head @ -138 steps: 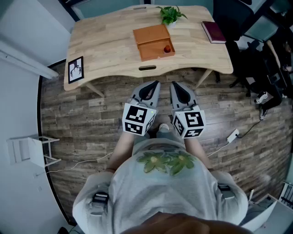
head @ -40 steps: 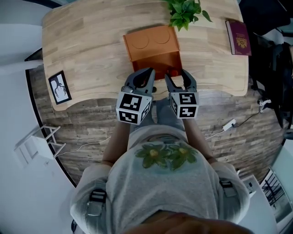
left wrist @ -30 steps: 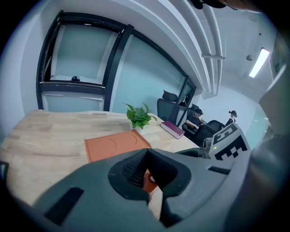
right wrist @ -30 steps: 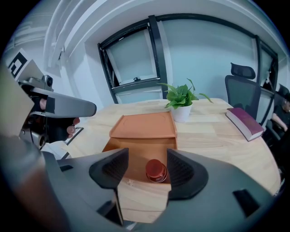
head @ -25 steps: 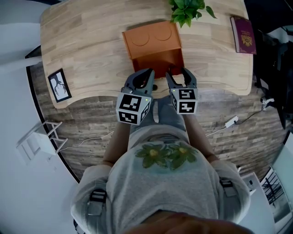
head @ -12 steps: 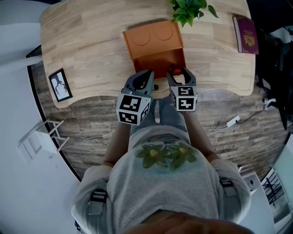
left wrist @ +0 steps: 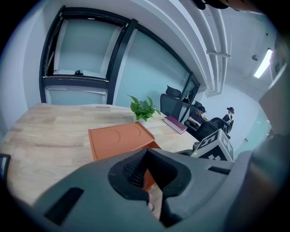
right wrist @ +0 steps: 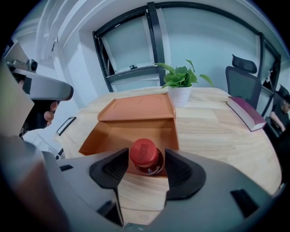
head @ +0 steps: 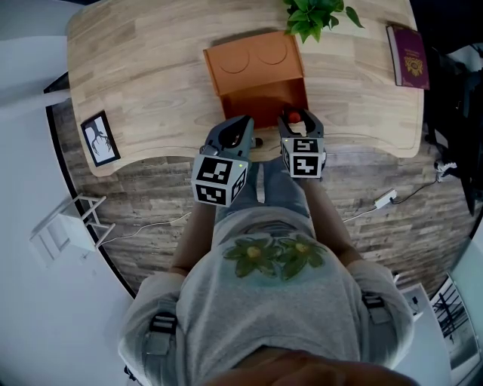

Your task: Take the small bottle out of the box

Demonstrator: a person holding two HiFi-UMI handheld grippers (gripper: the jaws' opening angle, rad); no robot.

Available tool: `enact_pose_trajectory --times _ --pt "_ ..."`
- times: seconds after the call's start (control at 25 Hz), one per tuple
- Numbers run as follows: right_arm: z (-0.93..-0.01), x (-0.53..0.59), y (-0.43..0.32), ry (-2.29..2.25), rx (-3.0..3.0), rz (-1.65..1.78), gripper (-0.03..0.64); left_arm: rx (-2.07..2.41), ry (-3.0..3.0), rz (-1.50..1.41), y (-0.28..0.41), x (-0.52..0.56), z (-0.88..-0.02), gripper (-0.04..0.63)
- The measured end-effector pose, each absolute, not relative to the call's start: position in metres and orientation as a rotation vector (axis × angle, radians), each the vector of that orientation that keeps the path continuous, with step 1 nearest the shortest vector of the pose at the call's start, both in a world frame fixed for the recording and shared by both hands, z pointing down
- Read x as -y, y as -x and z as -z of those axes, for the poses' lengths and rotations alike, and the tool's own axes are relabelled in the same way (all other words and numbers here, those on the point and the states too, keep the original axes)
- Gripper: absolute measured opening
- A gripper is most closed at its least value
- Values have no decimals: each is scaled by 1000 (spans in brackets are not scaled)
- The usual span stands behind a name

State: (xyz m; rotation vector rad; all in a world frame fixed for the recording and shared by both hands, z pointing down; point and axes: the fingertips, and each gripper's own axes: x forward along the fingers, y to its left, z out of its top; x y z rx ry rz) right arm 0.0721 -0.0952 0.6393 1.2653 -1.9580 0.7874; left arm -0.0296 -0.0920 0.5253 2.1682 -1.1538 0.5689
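Note:
An orange box (head: 260, 96) lies open on the wooden table (head: 151, 68), its lid (head: 253, 54) flat behind it. A small dark bottle (right wrist: 146, 156) with a red cap (head: 294, 117) stands upright at the box's near right corner. My right gripper (right wrist: 146, 159) is open, one jaw on each side of the bottle's neck, with a slim gap showing. That gripper (head: 300, 121) hovers over the box's front edge. My left gripper (head: 242, 123) hangs shut and empty just left of it, at the table's near edge. Past its jaws in the left gripper view (left wrist: 146, 170) the box (left wrist: 118, 140) shows.
A potted plant (head: 313, 15) stands right behind the box. A maroon book (head: 410, 56) lies at the far right, and a framed picture (head: 99, 137) at the left edge. Office chairs (left wrist: 174, 102) and people sit beyond the table. A cable plug (head: 381, 200) lies on the floor.
I have come up to the table from a step back. My right gripper opened, then slid forward over the last second until its jaws flank the bottle. The left gripper barely moved.

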Motion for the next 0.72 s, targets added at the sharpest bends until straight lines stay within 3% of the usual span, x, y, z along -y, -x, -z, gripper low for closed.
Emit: enact_pose_trajectory --times 0.72 --pt "-657 97 -71 -1241 1917 -809 236 1156 -2160 -575 33 93 -528 6"
